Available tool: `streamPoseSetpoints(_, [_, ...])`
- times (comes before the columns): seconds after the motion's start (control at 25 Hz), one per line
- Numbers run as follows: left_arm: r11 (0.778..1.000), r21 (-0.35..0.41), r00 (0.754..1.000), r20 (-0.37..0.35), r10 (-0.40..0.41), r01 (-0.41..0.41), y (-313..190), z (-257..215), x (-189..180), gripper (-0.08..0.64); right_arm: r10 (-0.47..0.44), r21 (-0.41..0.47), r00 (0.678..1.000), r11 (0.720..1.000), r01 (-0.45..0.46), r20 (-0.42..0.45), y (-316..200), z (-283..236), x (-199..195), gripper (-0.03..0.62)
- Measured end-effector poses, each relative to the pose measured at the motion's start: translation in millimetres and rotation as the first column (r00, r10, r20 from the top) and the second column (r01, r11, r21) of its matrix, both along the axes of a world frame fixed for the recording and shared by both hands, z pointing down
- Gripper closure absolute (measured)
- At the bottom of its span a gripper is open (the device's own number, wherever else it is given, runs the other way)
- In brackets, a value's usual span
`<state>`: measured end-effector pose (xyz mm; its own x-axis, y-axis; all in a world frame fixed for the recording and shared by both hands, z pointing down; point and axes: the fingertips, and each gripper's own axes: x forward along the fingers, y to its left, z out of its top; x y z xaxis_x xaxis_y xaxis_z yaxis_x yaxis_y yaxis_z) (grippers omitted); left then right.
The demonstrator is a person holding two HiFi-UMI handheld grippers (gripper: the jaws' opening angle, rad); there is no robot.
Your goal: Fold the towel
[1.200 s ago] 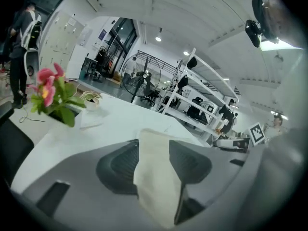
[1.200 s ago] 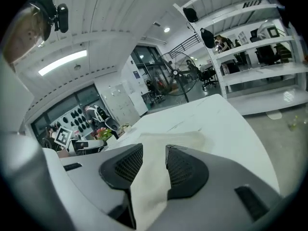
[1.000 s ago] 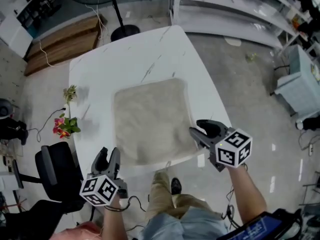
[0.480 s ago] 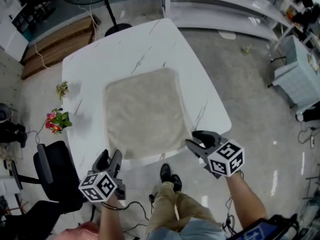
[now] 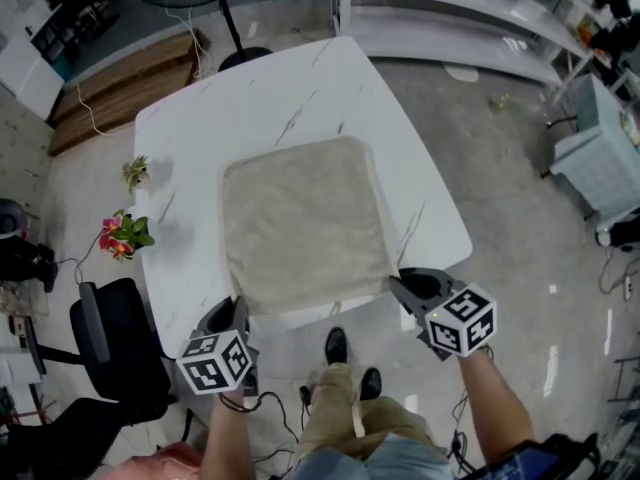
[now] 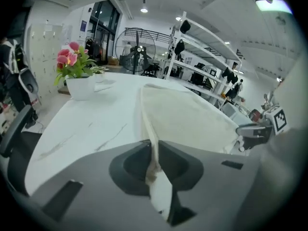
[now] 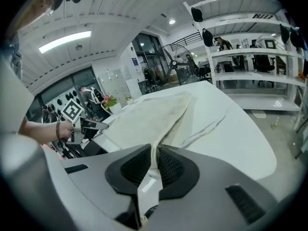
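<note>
A beige towel (image 5: 300, 223) lies flat and square on the white marble table (image 5: 200, 138). My left gripper (image 5: 233, 314) is at the towel's near left corner. Its jaws have just been closing, and in the left gripper view my left gripper (image 6: 153, 150) pinches the towel's edge (image 6: 187, 114) between its pads. My right gripper (image 5: 405, 286) is at the near right corner. Its jaws have also just been closing, and in the right gripper view my right gripper (image 7: 155, 160) is shut on a thin fold of the towel (image 7: 149, 114).
A pot of pink flowers (image 5: 122, 238) and a small plant (image 5: 135, 171) stand by the table's left edge. A black office chair (image 5: 115, 343) sits near left. A fan stand (image 5: 245, 60), wooden boards (image 5: 125, 83) and white shelving (image 5: 450, 8) are beyond the table.
Both grippers have moved in onto the towel's near corners and gone from open to shut on the cloth. The towel itself has not shifted on the table.
</note>
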<state>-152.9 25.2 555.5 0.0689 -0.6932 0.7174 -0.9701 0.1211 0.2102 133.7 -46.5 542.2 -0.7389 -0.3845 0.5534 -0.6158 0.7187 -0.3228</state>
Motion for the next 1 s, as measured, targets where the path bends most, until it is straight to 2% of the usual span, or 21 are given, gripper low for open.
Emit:
streamPoseSetpoints(0.16, [0.997,0.013,0.988,-0.138,-0.077,0.079,20.7,-3.8,2.1,0.512,-0.002,-0.014,1.000,1.000,0.002,0.019,18.4,-2.2,15.7,0.537])
streamPoseSetpoints(0.24, [0.994,0.017,0.978,-0.178,-0.106,0.111,31.8,-4.5,4.5,0.512,-0.015,-0.011,1.000,1.000,0.015,0.020,26.0,-3.3,20.4,0.537])
streamPoseSetpoints(0.52, [0.991,0.009,0.974,-0.182,-0.132,0.136,66.4,-1.3,18.3,0.511,-0.032,-0.025,0.999,0.999,0.033,0.020,49.3,2.7,31.4,0.537])
streamPoseSetpoints(0.8, [0.989,0.018,0.975,-0.172,-0.143,0.148,68.3,-6.2,19.1,0.511,-0.040,-0.022,0.999,0.999,0.041,0.037,50.9,0.5,30.7,0.540])
streamPoseSetpoints(1.0, [0.987,0.053,0.973,-0.183,-0.143,0.155,66.8,-27.9,16.0,0.511,-0.033,-0.008,0.997,0.999,0.034,0.073,49.0,-24.7,28.0,0.540])
